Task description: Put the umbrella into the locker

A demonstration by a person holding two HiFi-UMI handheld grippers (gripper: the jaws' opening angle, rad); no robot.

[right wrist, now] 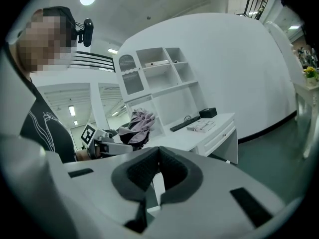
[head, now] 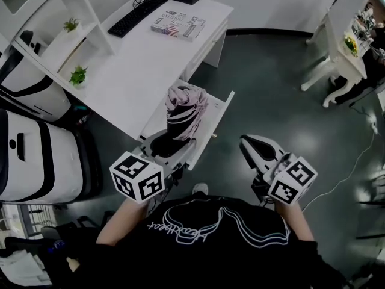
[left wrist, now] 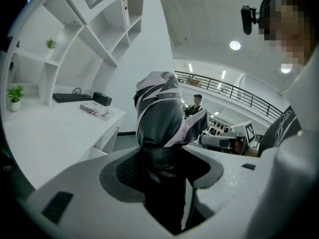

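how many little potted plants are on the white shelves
2: upper plant on a higher shelf, lower plant on the shelf below, beside the desk. Others may be hidden.

black T-shirt [head: 180, 245], lower centre of head view: white script word, upside down, seems "Heartbeat", not certain | flag-patterned flat book [head: 178, 24] on white bench [head: 138, 65], upper centre: cover print too small to read

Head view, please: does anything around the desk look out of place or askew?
Only the drawer of the desk, standing wide open, and the umbrella in the left claw, its fabric loosely bunched rather than wrapped.
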